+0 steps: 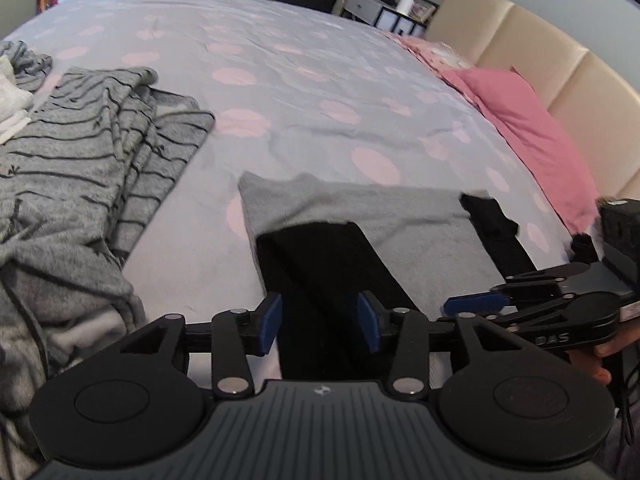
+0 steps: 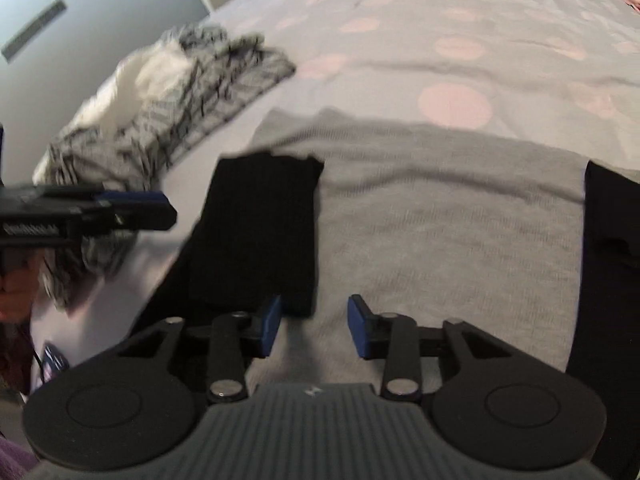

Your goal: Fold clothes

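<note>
A: How are the left tongs (image 1: 320, 322) set?

B: They are seen released, blue pads (image 1: 270, 322) apart. A black sleeve (image 1: 320, 264) of the grey garment (image 1: 400, 216) is framed between the pads, though no pinch on it is made; the cloth lies flat on the bed (image 1: 320, 80).

A: And the right tongs (image 2: 314, 326)?

B: Also released. Grey cloth of the garment (image 2: 440, 220) is seen in the gap, and the end of the black sleeve (image 2: 260, 232) is found just beside the left pad (image 2: 271, 324). Nothing is gripped. In the left wrist view the right tongs (image 1: 476, 304) are seen from the side, low over the garment's near edge.

A: Where is the garment placed overall?

B: It is spread just ahead of both tongs, with a second black sleeve (image 2: 608, 240) folded in at its right side.

A: Farther out?

B: A striped grey heap of clothes (image 1: 80, 152) is piled to the left, apart from the garment. A pink pillow (image 1: 528, 120) is laid against the cream headboard (image 1: 540, 52) on the right.
</note>
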`<action>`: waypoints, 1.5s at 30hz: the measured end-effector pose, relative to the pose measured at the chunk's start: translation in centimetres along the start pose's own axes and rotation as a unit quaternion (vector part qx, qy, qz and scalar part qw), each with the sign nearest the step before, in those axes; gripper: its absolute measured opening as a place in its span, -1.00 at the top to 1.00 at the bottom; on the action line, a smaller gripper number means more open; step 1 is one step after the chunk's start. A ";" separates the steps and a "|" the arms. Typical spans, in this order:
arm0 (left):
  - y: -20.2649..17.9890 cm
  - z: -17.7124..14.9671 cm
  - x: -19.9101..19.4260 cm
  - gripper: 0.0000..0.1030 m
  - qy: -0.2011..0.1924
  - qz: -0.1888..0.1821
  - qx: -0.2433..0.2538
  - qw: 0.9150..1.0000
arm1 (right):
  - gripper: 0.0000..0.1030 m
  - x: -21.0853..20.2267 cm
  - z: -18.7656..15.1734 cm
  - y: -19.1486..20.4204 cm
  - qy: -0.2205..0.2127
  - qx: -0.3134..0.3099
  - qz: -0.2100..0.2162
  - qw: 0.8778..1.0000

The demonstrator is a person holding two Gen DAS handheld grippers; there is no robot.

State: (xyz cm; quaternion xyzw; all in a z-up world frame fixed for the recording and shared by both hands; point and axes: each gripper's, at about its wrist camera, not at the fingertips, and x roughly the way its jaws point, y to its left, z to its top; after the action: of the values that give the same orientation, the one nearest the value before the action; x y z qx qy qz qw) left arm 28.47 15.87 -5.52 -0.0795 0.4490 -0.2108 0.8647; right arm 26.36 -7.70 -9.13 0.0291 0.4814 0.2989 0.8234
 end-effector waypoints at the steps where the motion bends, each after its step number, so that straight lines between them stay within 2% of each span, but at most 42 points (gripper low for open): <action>1: 0.2 0.2 0.4 0.23 0.002 -0.001 -0.007 1.000 | 0.21 0.0 0.4 -0.1 -0.015 0.001 0.008 1.000; 5: 0.7 0.6 2.3 0.23 0.012 -0.002 -0.024 1.000 | 0.21 1.5 2.3 -0.1 -0.056 -0.017 0.024 0.998; 8: 0.6 0.9 3.4 0.24 0.011 0.004 -0.019 1.000 | 0.25 3.4 3.7 -0.2 -0.065 -0.020 0.022 0.997; 10: 0.5 1.1 4.0 0.26 0.009 0.005 -0.010 1.000 | 0.37 4.7 4.2 -0.3 -0.062 -0.013 0.029 0.998; 11: 0.5 1.2 4.4 0.39 0.010 0.009 -0.006 1.000 | 0.43 5.2 4.4 -0.4 -0.061 -0.011 0.032 0.998; 13: 0.6 1.3 5.1 0.59 0.014 0.013 -0.002 1.000 | 0.84 5.8 4.6 -0.5 -0.060 -0.006 0.041 0.997; 14: 0.7 1.3 5.4 0.83 0.014 0.015 0.004 1.000 | 0.86 5.6 4.6 -0.7 -0.062 -0.003 0.046 0.997; 15: 0.7 1.4 5.4 0.88 0.014 0.014 0.010 1.000 | 0.90 5.4 4.6 -0.9 -0.063 0.001 0.051 0.997; 17: 0.8 1.9 5.3 0.96 0.011 0.005 0.019 1.000 | 0.91 5.0 4.6 -1.2 -0.069 0.011 0.065 0.995; 20: 1.2 3.3 4.8 0.97 -0.009 0.007 0.028 1.000 | 0.91 4.0 5.4 -1.7 -0.090 0.030 0.090 0.991; 23: 2.0 5.1 4.3 0.97 -0.029 0.013 0.021 0.999 | 0.92 3.8 6.5 -2.1 -0.116 0.035 0.094 0.988; 27: 2.9 6.6 5.8 0.97 -0.025 0.013 0.006 1.000 | 0.93 5.3 8.0 -2.7 -0.132 0.053 0.081 0.987; 30: 3.7 6.8 8.1 0.97 -0.002 0.019 -0.021 1.000 | 0.91 7.1 8.6 -3.2 -0.119 0.070 0.069 0.988; 33: 4.3 6.4 8.7 0.93 0.001 0.013 -0.036 0.999 | 0.79 8.4 8.4 -3.7 -0.095 0.087 0.067 0.989; 34: 4.4 6.4 8.6 0.89 0.000 0.009 -0.039 0.999 | 0.66 8.3 8.3 -3.9 -0.097 0.092 0.072 0.988; 36: 4.7 6.5 7.8 0.68 0.002 -0.004 -0.045 0.999 | 0.35 7.5 7.9 -4.3 -0.107 0.097 0.086 0.986; 38: 5.0 6.4 7.0 0.31 0.001 -0.019 -0.059 0.998 | 0.31 6.7 7.6 -4.5 -0.112 0.097 0.089 0.985; 40: 4.7 6.2 6.5 0.18 -0.001 -0.020 -0.057 0.998 | 0.32 6.4 7.2 -4.2 -0.112 0.076 0.085 0.987; 43: 3.6 5.8 6.6 0.07 0.004 0.027 -0.016 0.999 | 0.34 7.0 6.4 -3.2 -0.077 0.037 0.046 0.995; 45: 3.3 5.8 6.5 -0.04 -0.001 0.052 -0.007 0.999 | 0.33 6.3 6.1 -3.0 -0.080 0.032 0.039 0.996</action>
State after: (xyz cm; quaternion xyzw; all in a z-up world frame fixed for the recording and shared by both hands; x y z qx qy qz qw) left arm 37.39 15.69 -8.01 -0.0625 0.4528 -0.1622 0.8745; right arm 34.97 -5.40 -11.79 0.0975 0.4216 0.3118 0.8459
